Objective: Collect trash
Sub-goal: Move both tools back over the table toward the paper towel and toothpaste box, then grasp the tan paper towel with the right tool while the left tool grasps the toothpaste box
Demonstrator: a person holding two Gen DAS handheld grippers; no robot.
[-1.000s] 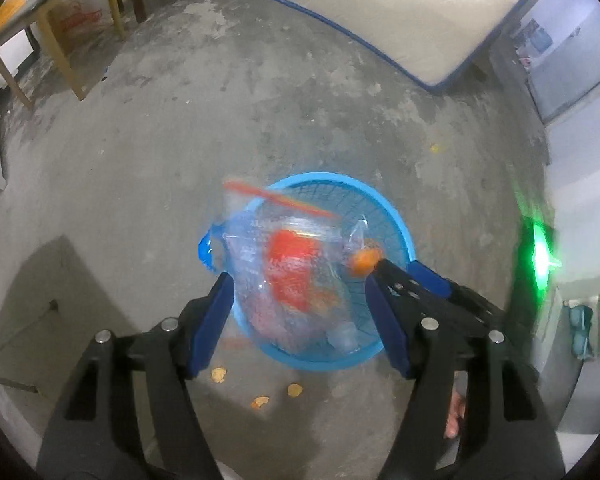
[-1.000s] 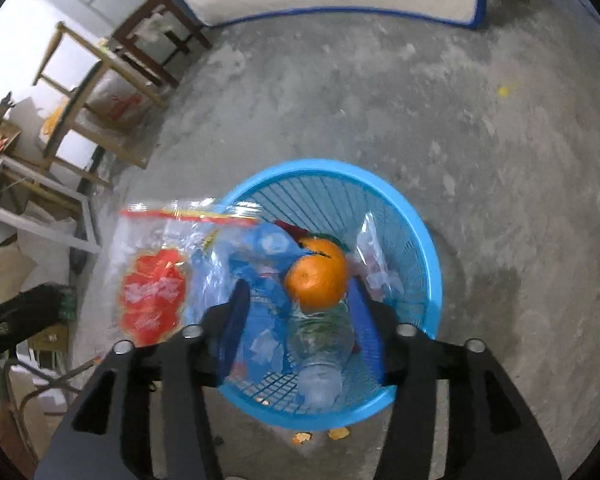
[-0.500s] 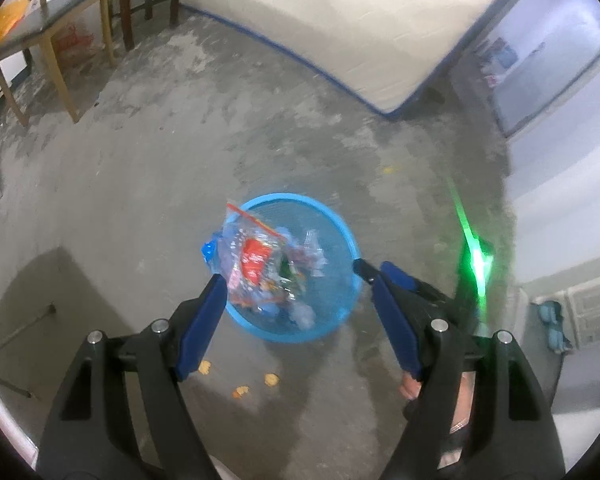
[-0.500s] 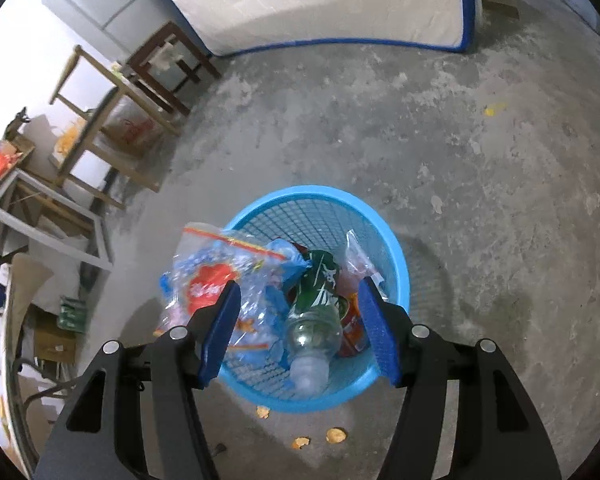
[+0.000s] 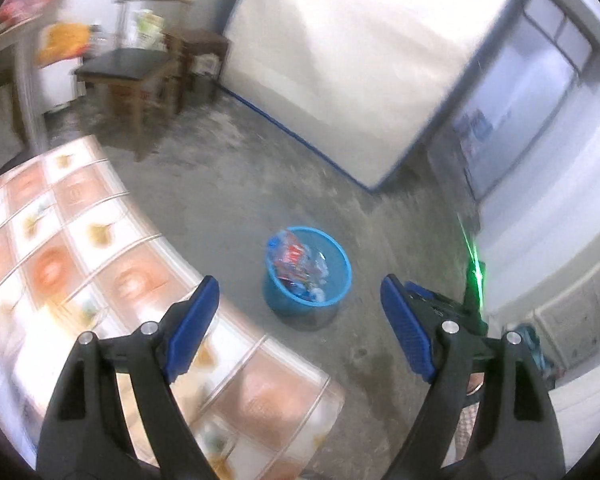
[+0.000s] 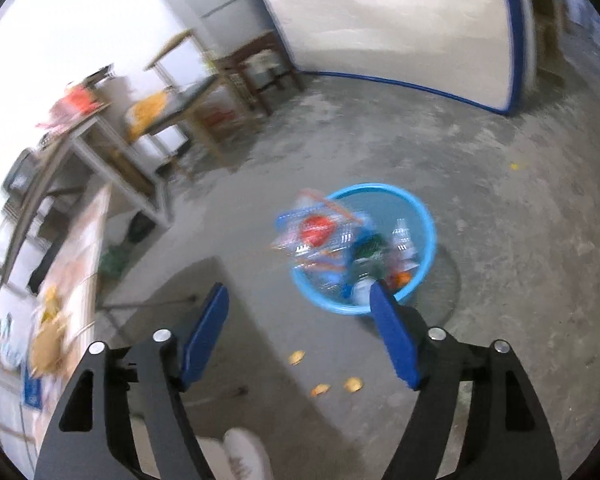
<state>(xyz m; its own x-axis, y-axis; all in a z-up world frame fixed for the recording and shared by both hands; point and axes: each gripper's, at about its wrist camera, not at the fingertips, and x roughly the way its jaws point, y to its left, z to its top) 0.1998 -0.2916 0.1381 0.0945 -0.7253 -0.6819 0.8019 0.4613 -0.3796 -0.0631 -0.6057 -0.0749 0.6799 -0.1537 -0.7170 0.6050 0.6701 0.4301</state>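
Blue basket (image 6: 420,216): stands on the grey concrete floor (image 6: 520,200), well apart from both tools. Contents: clear plastic bag (image 6: 320,232) with red print leaning over the rim, a bottle (image 6: 366,256), other wrappers, blurred. Orange scraps (image 6: 324,380): on the floor near the basket. Left tool (image 5: 300,332): jaws wide, just been opening, nothing between them. Right tool (image 6: 300,336): jaws wide, just been opening, nothing held. Desk (image 5: 80,240) with a tiled orange-and-white cloth: beside the left tool. Wooden chair (image 5: 140,76) and a white mattress (image 5: 360,60) against the far wall.
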